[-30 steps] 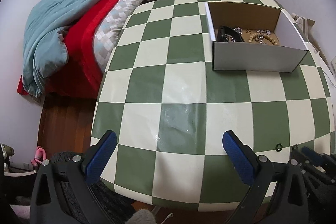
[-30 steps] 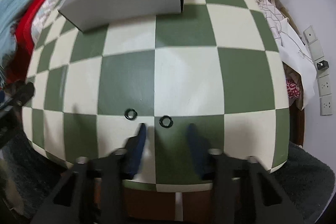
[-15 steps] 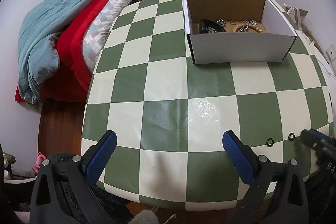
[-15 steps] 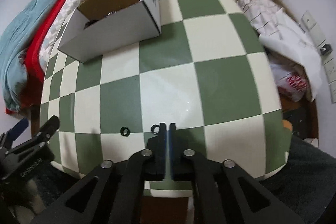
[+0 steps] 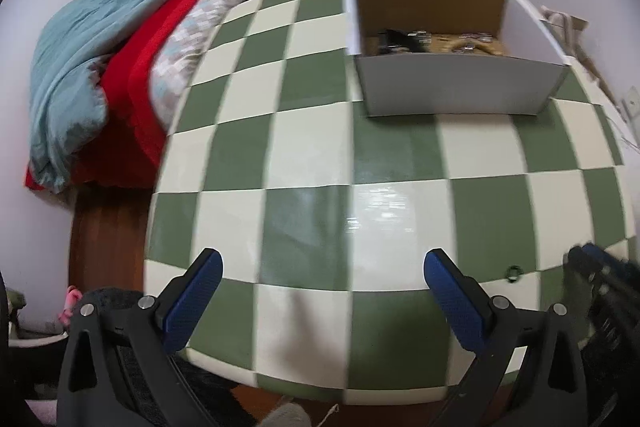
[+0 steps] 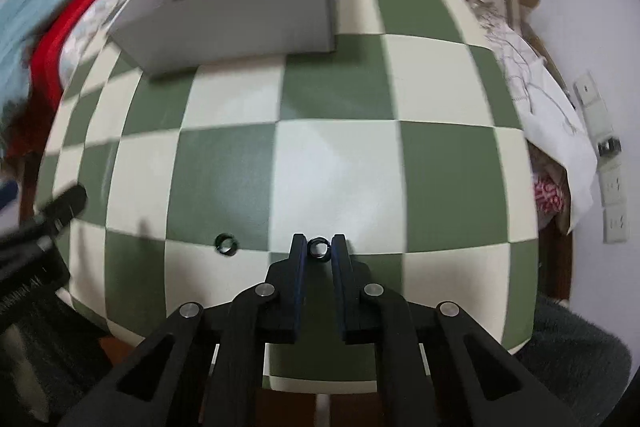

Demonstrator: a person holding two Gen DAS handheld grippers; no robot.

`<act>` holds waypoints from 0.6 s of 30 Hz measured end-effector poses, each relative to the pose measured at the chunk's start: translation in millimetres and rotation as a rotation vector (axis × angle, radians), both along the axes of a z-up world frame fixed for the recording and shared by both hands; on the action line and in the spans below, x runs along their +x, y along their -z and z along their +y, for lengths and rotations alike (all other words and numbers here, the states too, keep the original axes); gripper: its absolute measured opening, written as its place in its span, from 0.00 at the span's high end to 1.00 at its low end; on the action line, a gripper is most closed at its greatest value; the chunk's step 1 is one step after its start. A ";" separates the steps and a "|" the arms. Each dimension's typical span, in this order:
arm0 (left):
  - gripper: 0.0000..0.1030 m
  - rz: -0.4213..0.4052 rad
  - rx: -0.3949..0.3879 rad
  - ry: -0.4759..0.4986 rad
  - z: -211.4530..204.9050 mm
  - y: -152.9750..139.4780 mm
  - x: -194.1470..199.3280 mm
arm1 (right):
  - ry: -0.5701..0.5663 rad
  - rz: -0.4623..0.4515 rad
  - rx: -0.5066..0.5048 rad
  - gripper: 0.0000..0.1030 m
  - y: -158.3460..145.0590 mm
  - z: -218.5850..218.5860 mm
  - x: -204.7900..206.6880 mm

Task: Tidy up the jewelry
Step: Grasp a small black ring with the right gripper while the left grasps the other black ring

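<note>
No label reads clearly. I count two black rings: my right gripper [image 6: 319, 247] is closing around one ring [image 6: 318, 249]; the other ring [image 6: 225, 244] lies beside. My left gripper [image 5: 322, 269] gapes empty.

I see open checkered tabletop [image 6: 336, 163] between me and the cardboard box [image 6: 240, 15], whose upright near wall blocks a low approach; nothing else stands between.

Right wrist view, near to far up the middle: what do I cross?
Right gripper, closing around a small dark ring → bare checkered table → white cardboard box.
</note>
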State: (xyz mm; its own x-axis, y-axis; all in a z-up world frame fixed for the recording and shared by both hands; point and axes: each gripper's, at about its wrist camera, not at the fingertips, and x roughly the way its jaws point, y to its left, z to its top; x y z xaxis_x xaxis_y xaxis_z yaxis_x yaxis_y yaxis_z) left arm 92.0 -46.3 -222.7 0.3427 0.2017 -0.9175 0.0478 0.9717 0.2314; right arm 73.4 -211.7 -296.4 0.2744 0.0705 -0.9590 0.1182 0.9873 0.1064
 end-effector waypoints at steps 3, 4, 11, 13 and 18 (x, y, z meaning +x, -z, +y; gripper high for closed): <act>0.01 0.018 -0.035 0.062 -23.5 5.4 -2.3 | 0.068 -0.019 0.021 0.88 -11.4 -25.2 1.0; 0.01 0.029 -0.053 0.086 -32.5 8.4 -2.9 | 0.086 -0.025 0.016 0.88 -14.5 -32.3 1.1; 0.23 0.113 -0.112 0.217 -79.0 29.8 -7.8 | 0.149 -0.024 0.001 0.88 -18.3 -67.7 -8.5; 0.49 0.130 -0.118 0.240 -85.8 35.5 -8.7 | 0.154 -0.020 0.003 0.88 -17.6 -72.5 -9.4; 0.90 0.138 -0.155 0.263 -90.4 38.8 -11.4 | 0.156 -0.020 0.006 0.88 -18.7 -80.1 -12.2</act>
State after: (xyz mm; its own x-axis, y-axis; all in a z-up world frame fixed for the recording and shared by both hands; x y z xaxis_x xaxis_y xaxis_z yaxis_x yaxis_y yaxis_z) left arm 80.5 -136.7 -261.5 0.2352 -0.0227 -0.9717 0.3222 0.9450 0.0559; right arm 61.2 -291.8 -277.7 0.3019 0.0311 -0.9528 0.2680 0.9564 0.1162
